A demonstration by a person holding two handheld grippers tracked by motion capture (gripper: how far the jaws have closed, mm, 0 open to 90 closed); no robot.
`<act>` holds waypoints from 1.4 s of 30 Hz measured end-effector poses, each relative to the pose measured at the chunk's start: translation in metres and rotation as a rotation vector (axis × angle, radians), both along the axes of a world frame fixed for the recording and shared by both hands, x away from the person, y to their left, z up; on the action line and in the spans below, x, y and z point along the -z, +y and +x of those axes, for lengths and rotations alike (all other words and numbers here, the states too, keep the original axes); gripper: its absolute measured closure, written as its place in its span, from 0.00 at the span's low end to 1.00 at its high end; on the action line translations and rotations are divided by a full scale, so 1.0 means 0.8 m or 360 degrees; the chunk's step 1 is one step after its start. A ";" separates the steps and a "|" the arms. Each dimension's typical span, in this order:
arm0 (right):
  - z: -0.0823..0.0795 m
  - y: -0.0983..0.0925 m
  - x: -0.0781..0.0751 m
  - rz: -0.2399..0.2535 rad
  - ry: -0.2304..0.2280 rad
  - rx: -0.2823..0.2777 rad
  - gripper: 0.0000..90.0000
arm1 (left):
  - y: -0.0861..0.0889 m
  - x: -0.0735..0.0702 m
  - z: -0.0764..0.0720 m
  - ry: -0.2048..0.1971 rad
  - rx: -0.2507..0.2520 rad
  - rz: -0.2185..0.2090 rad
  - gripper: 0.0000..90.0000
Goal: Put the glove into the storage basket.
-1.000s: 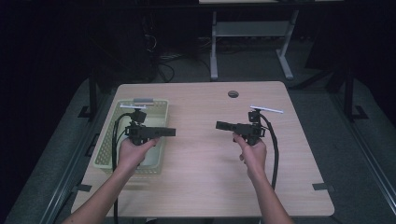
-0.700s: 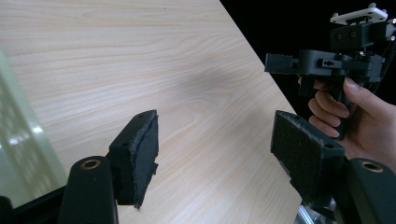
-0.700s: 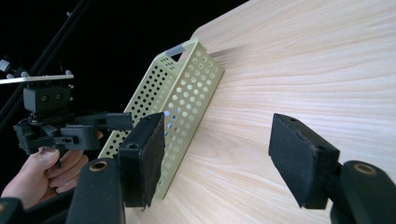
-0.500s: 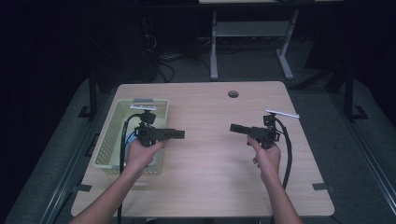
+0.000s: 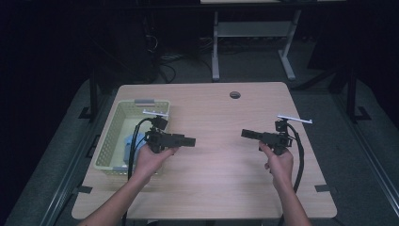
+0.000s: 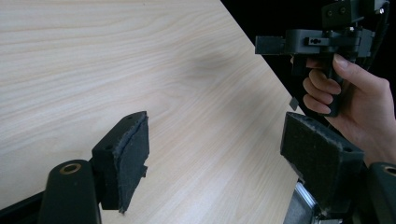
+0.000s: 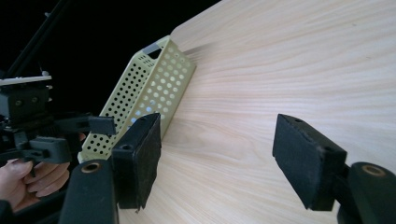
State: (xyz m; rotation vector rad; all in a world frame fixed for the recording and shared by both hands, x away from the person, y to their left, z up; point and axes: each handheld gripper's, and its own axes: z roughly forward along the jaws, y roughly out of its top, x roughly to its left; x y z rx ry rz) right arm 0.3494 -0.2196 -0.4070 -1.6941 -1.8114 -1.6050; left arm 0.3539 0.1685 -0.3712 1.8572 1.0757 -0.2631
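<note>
Grippers, left gripper (image 6: 212, 154) and right gripper (image 7: 217, 156), hang above the table (image 5: 211, 188), jaws spread wide, holding nothing.

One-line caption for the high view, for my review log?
Person holds the left gripper and right gripper facing each other over a wooden table, jaws open, basket at left.

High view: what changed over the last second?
The right claw moved outward toward the table's right edge, widening the gap to the left claw, which drifted slightly inward and toward the person. Nothing was grasped or released; both claws are open and empty. The yellow basket and the blue item inside it stayed put.
</note>
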 end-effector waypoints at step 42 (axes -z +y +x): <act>-0.050 -0.087 0.045 0.0010 0.0085 0.0165 0.32 | -0.090 0.038 -0.044 -0.0052 0.0258 -0.0029 0.23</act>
